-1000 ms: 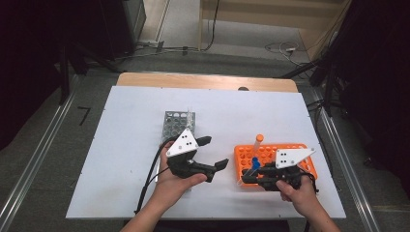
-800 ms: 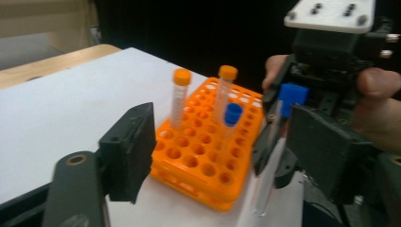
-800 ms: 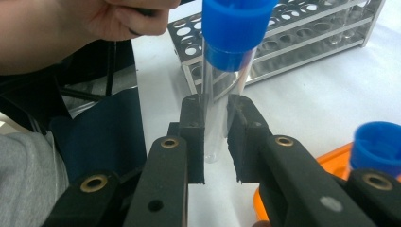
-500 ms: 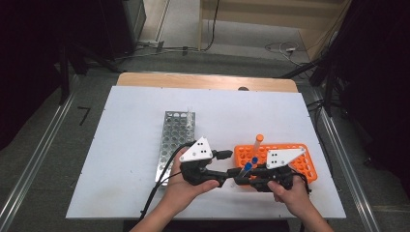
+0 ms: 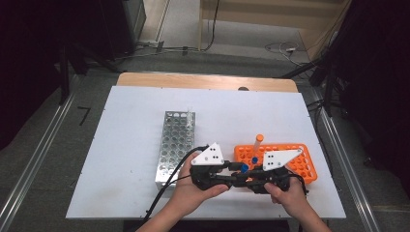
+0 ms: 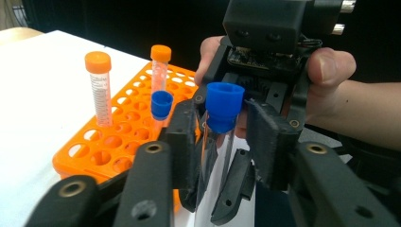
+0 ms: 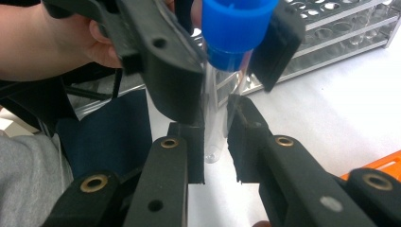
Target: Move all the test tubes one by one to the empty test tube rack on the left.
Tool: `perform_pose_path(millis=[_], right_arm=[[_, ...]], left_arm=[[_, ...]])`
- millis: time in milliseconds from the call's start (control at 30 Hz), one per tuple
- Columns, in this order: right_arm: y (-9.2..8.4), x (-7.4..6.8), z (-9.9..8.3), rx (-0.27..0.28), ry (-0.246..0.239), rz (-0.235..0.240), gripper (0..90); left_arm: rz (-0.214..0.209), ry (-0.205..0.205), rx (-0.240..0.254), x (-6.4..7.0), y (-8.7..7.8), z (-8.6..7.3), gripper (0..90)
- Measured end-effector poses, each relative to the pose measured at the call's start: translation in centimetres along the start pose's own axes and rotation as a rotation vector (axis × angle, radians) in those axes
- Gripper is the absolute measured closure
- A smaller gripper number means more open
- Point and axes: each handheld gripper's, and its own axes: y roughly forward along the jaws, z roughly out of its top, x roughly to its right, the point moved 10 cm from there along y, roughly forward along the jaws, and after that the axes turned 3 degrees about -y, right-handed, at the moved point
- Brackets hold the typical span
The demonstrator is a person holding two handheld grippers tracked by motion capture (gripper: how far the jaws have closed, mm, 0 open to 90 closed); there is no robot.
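- The white rectangular tabletop (image 5: 130, 145) carries everything; its near edge lies just below both hands, so there is little room toward the person, while the far half stays open.
- The silver metal tube rack (image 5: 175, 145) stands left of the orange plastic tube rack (image 5: 300, 162). A second ago the left gripper (image 5: 231, 178) sat over that metal rack's near end; it has since swung right, to the orange rack's near-left corner, and now meets the right gripper (image 5: 244, 181) there.
- The left gripper's jaws have just been closing, and in the left gripper view its pads (image 6: 182, 137) flank the blue cap of the clear tube with the blue screw cap (image 6: 223, 111); whether they already press on it I cannot tell.
- The right gripper is clamped on that tube's clear body below the cap, holding it upright just off the orange rack's near-left corner.
- My reading: the cap is about to be twisted, or the tube handed over to the left.
- In the orange rack stand 2 orange-capped tubes (image 6: 98, 87) and 1 more blue-capped tube (image 6: 161, 105), close behind the work, so any lift should go up and away from them.
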Motion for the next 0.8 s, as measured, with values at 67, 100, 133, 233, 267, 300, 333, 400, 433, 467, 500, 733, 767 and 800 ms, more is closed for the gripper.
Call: perform_pose_path(millis=[67,100,133,233,267,300,333,400,433,467,500,733,767,800], right_arm=[[0.1,-0.1,0.0,-0.003,-0.002,0.002,74.3],[0.1,-0.1,0.0,-0.005,-0.002,0.001,74.3],[0.1,-0.1,0.0,-0.005,-0.002,0.002,74.4],[0.1,-0.1,0.0,-0.004,-0.002,0.002,74.4],[0.1,-0.1,0.0,-0.004,-0.001,0.002,74.3],[0.1,-0.1,0.0,-0.005,0.000,0.002,74.3],[0.1,-0.1,0.0,-0.002,-0.001,0.003,74.3],[0.1,-0.1,0.0,0.002,0.001,0.006,74.3],[0.1,-0.1,0.0,0.004,0.006,0.007,74.2],[0.1,-0.1,0.0,0.007,0.007,0.010,74.0],[0.1,-0.1,0.1,0.012,0.008,0.013,73.2],[-0.5,-0.3,0.5,0.049,0.019,0.049,42.5],[-0.6,-0.3,0.5,0.054,0.022,0.046,38.0],[-0.8,-0.4,0.6,0.059,0.024,0.053,35.0]], left_arm=[[0.009,0.001,-0.005,-0.1,0.1,0.0,67.0],[0.014,0.000,-0.005,-0.1,0.1,0.0,68.3],[0.017,0.001,-0.005,-0.1,0.1,0.0,69.5],[0.017,0.010,-0.002,0.0,0.2,0.0,73.8],[0.020,0.014,-0.003,0.0,0.2,0.0,74.1],[0.021,0.016,-0.003,0.0,0.2,0.0,74.5],[0.023,0.019,-0.004,-0.1,0.2,0.1,74.9],[0.032,0.028,-0.005,-0.1,0.1,0.1,75.8],[0.033,0.028,-0.006,-0.1,0.1,0.1,75.9],[0.036,0.028,-0.003,-0.1,0.0,0.2,76.0],[0.040,0.028,0.001,-0.2,0.0,0.2,76.1],[0.070,0.024,0.031,-1.2,-1.2,1.2,76.2],[0.079,0.026,0.033,-1.5,-1.5,1.3,76.2],[0.084,0.024,0.039,-1.7,-1.7,1.5,76.2]])
